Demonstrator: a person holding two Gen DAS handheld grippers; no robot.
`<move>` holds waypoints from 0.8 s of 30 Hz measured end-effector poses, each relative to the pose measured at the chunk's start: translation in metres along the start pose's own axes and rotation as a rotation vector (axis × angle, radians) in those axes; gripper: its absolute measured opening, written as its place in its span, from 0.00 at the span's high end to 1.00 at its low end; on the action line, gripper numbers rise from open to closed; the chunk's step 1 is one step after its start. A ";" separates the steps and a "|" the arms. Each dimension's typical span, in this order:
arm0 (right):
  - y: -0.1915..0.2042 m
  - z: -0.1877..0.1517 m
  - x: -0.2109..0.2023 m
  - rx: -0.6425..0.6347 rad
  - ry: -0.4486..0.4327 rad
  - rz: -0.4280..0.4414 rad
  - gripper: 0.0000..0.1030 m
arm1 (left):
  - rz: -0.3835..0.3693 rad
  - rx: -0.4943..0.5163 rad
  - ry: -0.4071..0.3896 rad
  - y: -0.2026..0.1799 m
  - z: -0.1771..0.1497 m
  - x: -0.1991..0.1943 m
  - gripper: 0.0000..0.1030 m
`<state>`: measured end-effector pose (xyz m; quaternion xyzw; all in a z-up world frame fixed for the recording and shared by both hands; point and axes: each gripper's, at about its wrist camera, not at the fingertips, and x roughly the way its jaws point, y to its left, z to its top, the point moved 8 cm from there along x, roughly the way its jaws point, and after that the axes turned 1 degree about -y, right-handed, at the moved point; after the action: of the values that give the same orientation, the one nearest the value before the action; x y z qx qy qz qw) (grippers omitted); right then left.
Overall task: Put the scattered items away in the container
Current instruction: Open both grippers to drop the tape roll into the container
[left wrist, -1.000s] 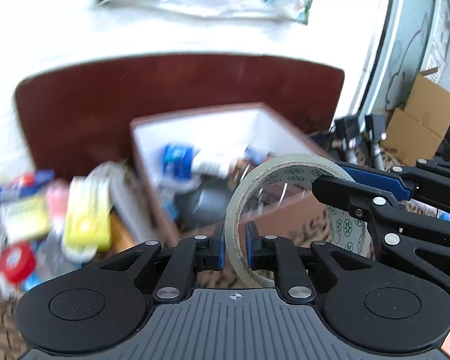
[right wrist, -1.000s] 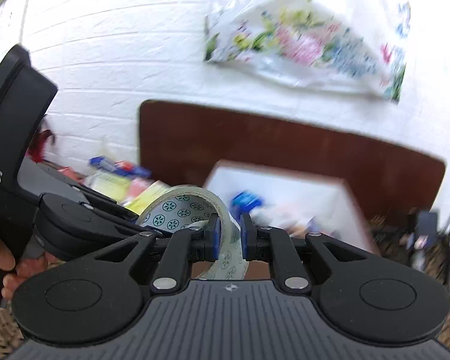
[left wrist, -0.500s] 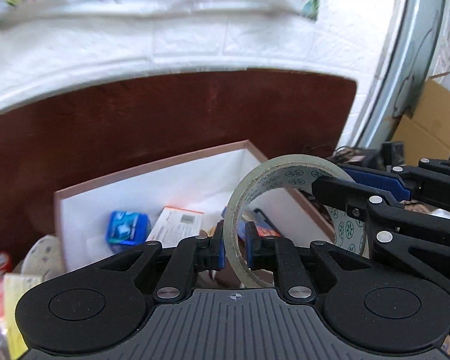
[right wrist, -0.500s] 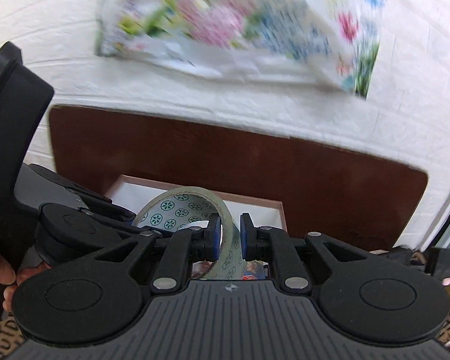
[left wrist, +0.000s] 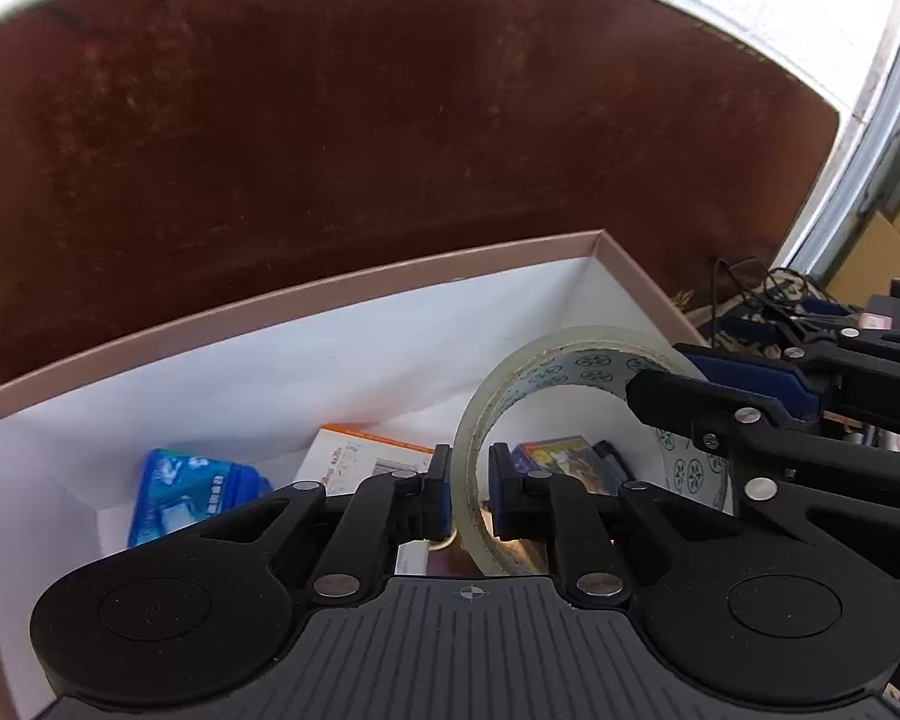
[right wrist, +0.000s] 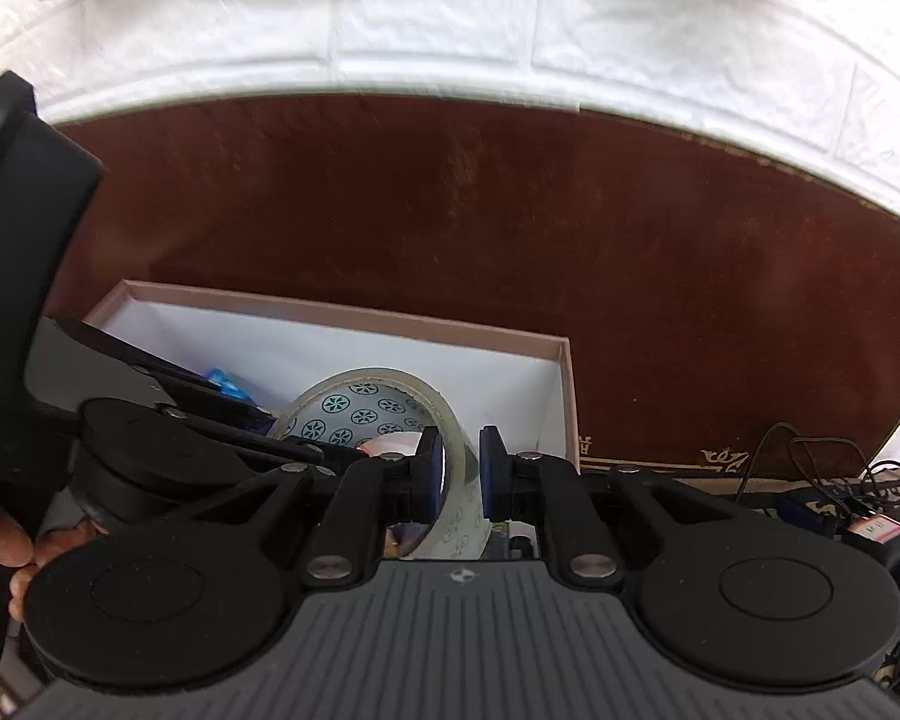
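A clear tape roll point(left wrist: 576, 360) with a green-patterned core is held over the open box point(left wrist: 342, 288), which has pink rims and white walls. My left gripper point(left wrist: 469, 492) is shut on the near side of the roll's band. My right gripper point(right wrist: 455, 468) is shut on the opposite side of the same roll point(right wrist: 366, 396); its fingers point(left wrist: 744, 384) show at the right of the left wrist view. The box point(right wrist: 354, 315) holds a blue packet point(left wrist: 192, 492), an orange-white carton point(left wrist: 360, 456) and a small colourful box point(left wrist: 558, 456).
A dark brown panel point(left wrist: 390, 120) stands behind the box against a white brick wall point(right wrist: 450, 18). Black cables point(right wrist: 810, 462) and small gear lie to the right of the box. A hand point(right wrist: 0, 546) holds the left gripper's handle.
Both grippers, still holding the tape roll, have moved from beside the scattered pile to over the box and tilted down; the box now fills the lower view.
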<state>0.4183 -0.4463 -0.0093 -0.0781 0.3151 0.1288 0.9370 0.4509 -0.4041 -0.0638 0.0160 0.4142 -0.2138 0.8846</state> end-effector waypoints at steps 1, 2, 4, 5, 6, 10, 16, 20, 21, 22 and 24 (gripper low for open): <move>0.000 -0.001 0.004 -0.006 0.006 -0.002 0.86 | 0.001 0.001 -0.001 0.001 0.000 0.002 0.89; -0.001 -0.003 0.007 -0.011 0.015 -0.007 0.86 | 0.001 0.003 -0.006 0.001 -0.001 0.003 0.86; -0.001 -0.006 0.012 -0.022 0.025 -0.020 0.85 | 0.010 0.001 -0.027 0.002 -0.001 0.003 0.65; -0.002 -0.007 0.014 -0.025 0.031 -0.031 0.85 | 0.029 -0.010 -0.035 0.004 0.000 0.001 0.50; -0.004 -0.008 0.014 -0.031 0.039 -0.049 0.84 | 0.056 -0.022 -0.039 0.007 0.000 0.000 0.26; -0.010 -0.012 0.005 -0.014 0.022 -0.054 0.55 | 0.117 -0.083 -0.052 0.028 -0.002 -0.005 0.09; 0.007 -0.014 -0.010 -0.038 0.019 -0.012 0.21 | 0.072 -0.176 0.045 0.045 -0.015 -0.016 0.01; 0.020 -0.015 -0.026 -0.099 -0.001 -0.066 0.05 | 0.046 -0.193 0.035 0.046 -0.024 -0.031 0.00; 0.024 -0.015 -0.030 -0.102 0.000 -0.060 0.04 | 0.029 -0.205 0.032 0.045 -0.025 -0.036 0.00; 0.029 -0.015 -0.036 -0.099 0.003 -0.046 0.02 | 0.002 -0.219 0.023 0.043 -0.027 -0.044 0.00; 0.039 -0.015 -0.048 -0.107 -0.014 -0.025 0.01 | -0.053 -0.251 -0.010 0.040 -0.031 -0.061 0.00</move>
<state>0.3612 -0.4218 0.0054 -0.1313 0.3002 0.1343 0.9352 0.4093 -0.3391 -0.0445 -0.1069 0.4335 -0.1838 0.8757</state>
